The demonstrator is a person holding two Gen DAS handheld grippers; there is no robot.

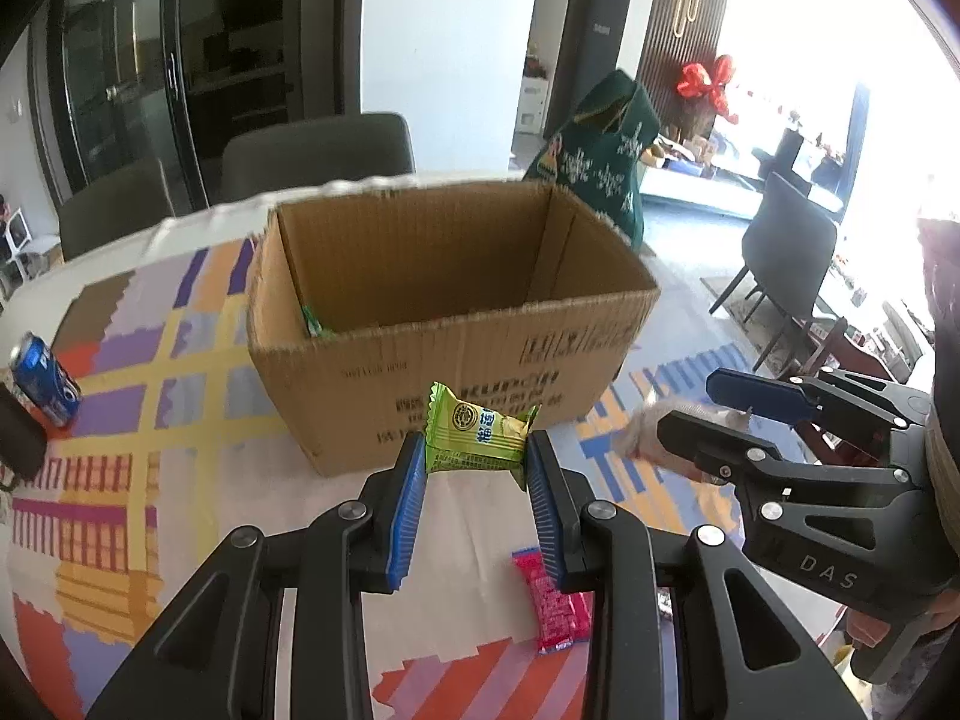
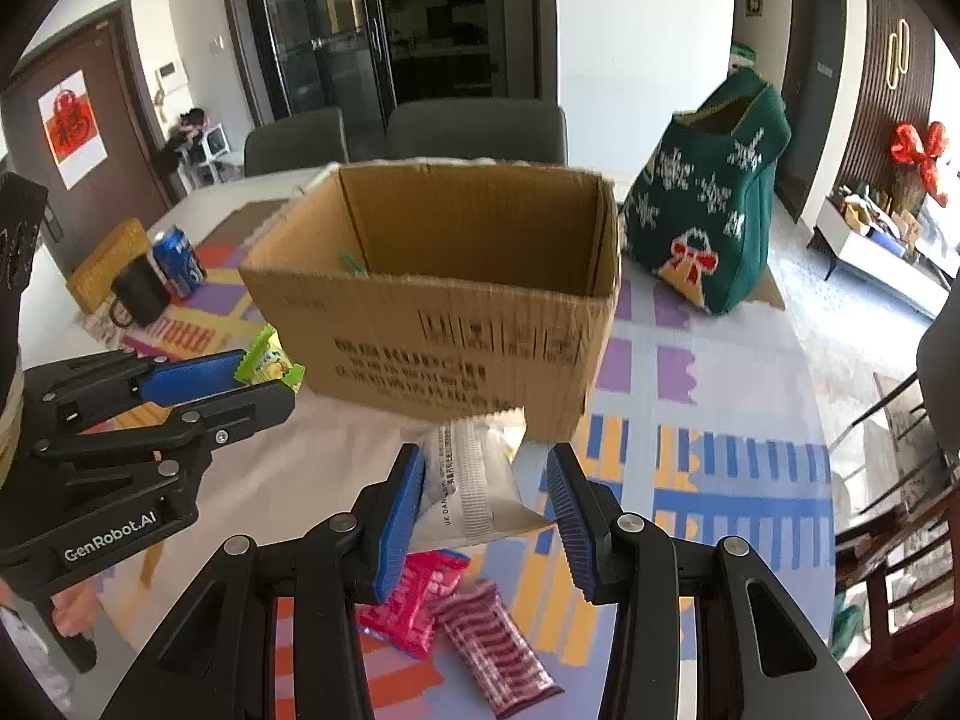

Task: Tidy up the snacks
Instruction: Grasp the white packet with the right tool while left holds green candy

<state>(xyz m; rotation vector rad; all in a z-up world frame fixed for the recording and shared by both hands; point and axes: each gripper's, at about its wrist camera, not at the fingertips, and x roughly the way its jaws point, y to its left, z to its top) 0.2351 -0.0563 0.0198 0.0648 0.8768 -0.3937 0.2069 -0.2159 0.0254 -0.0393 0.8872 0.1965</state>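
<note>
Fingers (image 1: 543, 498) around green snack (image 1: 474, 438), "DAS" gripper (image 1: 690, 420) beside.

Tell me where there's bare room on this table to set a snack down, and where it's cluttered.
Free: the patterned cloth right of the cardboard box, up toward the green knit bag, and the stretch between the box and the blue can. Crowded: just in front of the box, with the white packet, pink packet and striped packet.

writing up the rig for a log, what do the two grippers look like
Both are matte black frames with silver bolts and ribbed blue finger pads. The left gripper is printed "GenRobot.AI" in white; the right gripper shows pale "DAS" lettering. No cables or sleeves visible.
</note>
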